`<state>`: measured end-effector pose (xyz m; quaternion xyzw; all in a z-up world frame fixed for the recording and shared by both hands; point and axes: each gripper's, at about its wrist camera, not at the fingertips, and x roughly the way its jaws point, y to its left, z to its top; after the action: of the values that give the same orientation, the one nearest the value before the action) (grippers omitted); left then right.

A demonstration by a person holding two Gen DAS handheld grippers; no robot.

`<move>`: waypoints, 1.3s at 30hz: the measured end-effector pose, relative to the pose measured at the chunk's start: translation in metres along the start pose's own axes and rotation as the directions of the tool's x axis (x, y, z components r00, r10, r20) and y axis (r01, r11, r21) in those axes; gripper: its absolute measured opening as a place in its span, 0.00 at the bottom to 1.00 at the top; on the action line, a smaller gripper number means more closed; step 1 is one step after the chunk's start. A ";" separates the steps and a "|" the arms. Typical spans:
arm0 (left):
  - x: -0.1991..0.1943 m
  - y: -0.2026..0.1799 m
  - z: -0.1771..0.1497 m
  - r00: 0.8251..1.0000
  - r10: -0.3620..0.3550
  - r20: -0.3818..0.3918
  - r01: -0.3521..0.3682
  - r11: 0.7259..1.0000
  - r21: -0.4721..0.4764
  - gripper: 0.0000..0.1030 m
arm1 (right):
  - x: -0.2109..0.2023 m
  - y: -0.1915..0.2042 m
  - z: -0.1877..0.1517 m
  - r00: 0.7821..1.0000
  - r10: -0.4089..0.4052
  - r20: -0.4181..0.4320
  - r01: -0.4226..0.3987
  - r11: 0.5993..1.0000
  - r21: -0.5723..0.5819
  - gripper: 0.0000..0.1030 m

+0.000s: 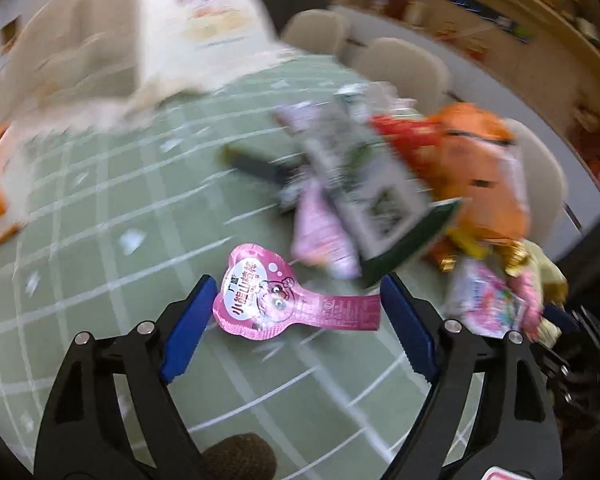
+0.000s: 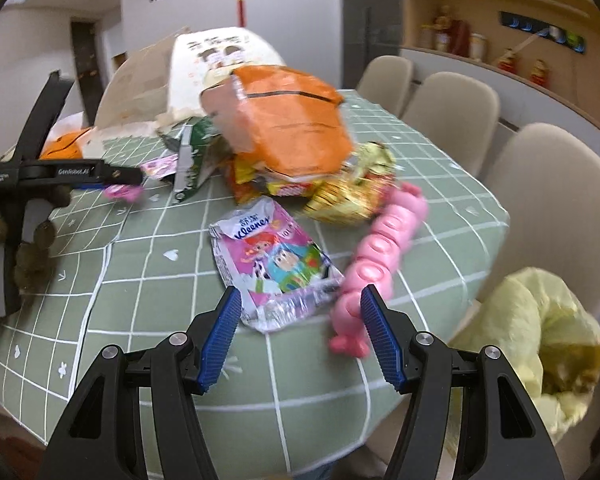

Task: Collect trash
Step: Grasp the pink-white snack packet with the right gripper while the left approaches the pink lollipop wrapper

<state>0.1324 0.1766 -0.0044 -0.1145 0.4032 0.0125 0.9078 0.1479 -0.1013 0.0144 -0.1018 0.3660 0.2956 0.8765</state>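
Observation:
My left gripper [image 1: 296, 294] is open, and a pink lollipop wrapper [image 1: 276, 300] lies on the green checked tablecloth [image 1: 100, 208] between its blue fingers; whether they touch it I cannot tell. My right gripper [image 2: 300, 312] is open over a Kleenex tissue packet [image 2: 272, 264] that lies flat between its fingertips. A pink plastic tray strip [image 2: 376, 264] lies just right of it. A pile of trash sits behind: an orange bag [image 2: 284, 124], yellow snack wrappers [image 2: 340, 188], a green-white carton [image 2: 192, 160]. The left gripper also shows in the right wrist view [image 2: 124, 178].
A large cardboard box [image 2: 172, 76] stands at the table's far side. A yellow plastic bag [image 2: 540, 336] hangs open beyond the table's right edge. Beige chairs [image 2: 452, 108] line the far right side. Shelves [image 2: 500, 20] stand against the wall.

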 end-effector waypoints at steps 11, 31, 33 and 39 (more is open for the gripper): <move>-0.027 0.026 0.004 0.998 0.050 0.036 -0.047 0.996 -0.082 0.77 | 0.051 0.021 0.041 0.990 0.071 -0.119 -0.078 0.996 -0.052 0.57; -0.018 0.040 -0.018 0.993 -0.098 -0.072 0.090 0.990 -0.107 0.78 | 0.084 0.013 0.057 0.967 0.109 -0.230 -0.131 0.988 -0.085 0.57; -0.018 0.040 -0.021 0.991 -0.108 -0.081 0.098 0.988 -0.118 0.77 | 0.080 0.020 0.054 0.964 0.132 -0.233 -0.154 0.985 -0.079 0.57; -0.003 0.038 -0.014 0.983 -0.143 -0.111 0.124 0.979 -0.165 0.72 | 0.049 0.043 0.023 0.976 0.116 -0.186 -0.140 0.983 -0.123 0.36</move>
<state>0.1158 0.2110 -0.0192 -0.2131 0.4473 -0.0238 0.8683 0.1636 -0.0353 -0.0020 -0.1631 0.4280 0.3652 0.8104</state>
